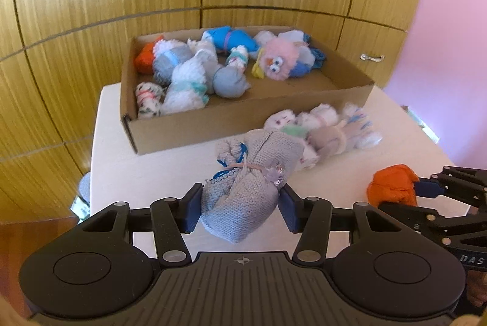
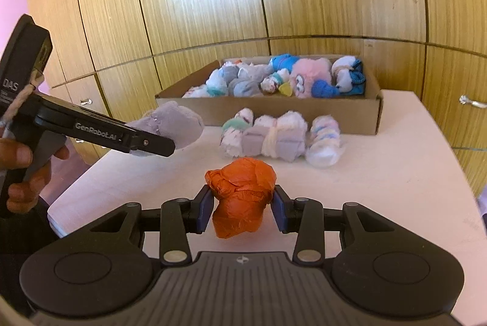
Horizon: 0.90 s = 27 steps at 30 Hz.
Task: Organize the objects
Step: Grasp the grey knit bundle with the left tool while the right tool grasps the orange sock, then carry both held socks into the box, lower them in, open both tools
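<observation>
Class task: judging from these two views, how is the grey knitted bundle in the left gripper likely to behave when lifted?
The grey knitted bundle probably squashes: the left gripper dents its sides. Its unsupported end likely sags, being soft knit. The band around it should keep it from unrolling.

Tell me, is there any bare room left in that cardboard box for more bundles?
Yes: the cardboard box has bare floor along its near wall, in front of the pink fuzzy toy, towards its right end. Its left and back parts are packed with rolled socks. On the table, the patch right of the loose white bundles is bare.
</observation>
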### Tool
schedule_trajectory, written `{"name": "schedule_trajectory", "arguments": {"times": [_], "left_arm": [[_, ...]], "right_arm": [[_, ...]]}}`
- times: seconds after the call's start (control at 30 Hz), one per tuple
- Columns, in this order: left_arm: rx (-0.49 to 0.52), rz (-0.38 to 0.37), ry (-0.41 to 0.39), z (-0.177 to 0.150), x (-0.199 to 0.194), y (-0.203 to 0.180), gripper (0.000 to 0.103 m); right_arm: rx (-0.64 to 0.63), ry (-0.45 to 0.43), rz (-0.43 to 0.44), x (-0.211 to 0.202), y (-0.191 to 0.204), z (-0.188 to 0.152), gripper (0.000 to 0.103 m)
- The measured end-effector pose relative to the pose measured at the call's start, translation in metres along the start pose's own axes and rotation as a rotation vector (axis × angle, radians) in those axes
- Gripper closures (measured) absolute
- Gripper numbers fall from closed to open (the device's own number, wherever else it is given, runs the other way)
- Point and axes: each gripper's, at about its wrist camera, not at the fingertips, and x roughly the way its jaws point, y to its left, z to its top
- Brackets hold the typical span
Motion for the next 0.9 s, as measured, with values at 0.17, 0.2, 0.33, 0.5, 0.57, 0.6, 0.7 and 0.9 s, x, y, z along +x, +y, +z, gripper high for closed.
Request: {"name": "schedule_trajectory", "arguments": {"times": [0.17, 0.2, 0.33, 0.5, 0.57, 0.6, 0.7, 0.9], "left_arm": [[0.011, -0.019, -0.012, 0.019, -0.009, -0.012, 0.044], [0.019, -0.019, -0.014, 0.023, -0.01, -0.015, 0.044], [0.038, -0.037, -0.01, 0.039, -0.011, -0.026, 0.044], [0.057, -0.058, 0.001, 0.066, -0.005, -0.042, 0.044], [0.052, -0.078, 0.004, 0.077, -0.001, -0.047, 0.044], [0.052, -0.081, 0.007, 0.082, 0.002, -0.049, 0.044], [0.06, -0.083, 0.008, 0.098, 0.014, -0.057, 0.044], [0.043, -0.085, 0.044, 0.123, 0.054, -0.056, 0.044]], "right_arm": [[0.006, -0.021, -0.004, -0.015, -0.012, 0.015, 0.066], [0.003, -0.026, -0.008, -0.018, -0.014, 0.019, 0.066], [-0.005, -0.042, -0.012, -0.03, -0.023, 0.035, 0.066], [-0.036, -0.057, -0.029, -0.037, -0.034, 0.062, 0.066], [-0.045, -0.058, -0.029, -0.036, -0.039, 0.075, 0.066], [-0.054, -0.058, -0.034, -0.033, -0.041, 0.081, 0.066], [-0.087, -0.049, -0.047, -0.024, -0.047, 0.096, 0.066], [-0.118, 0.002, -0.059, 0.016, -0.065, 0.113, 0.066]]}}
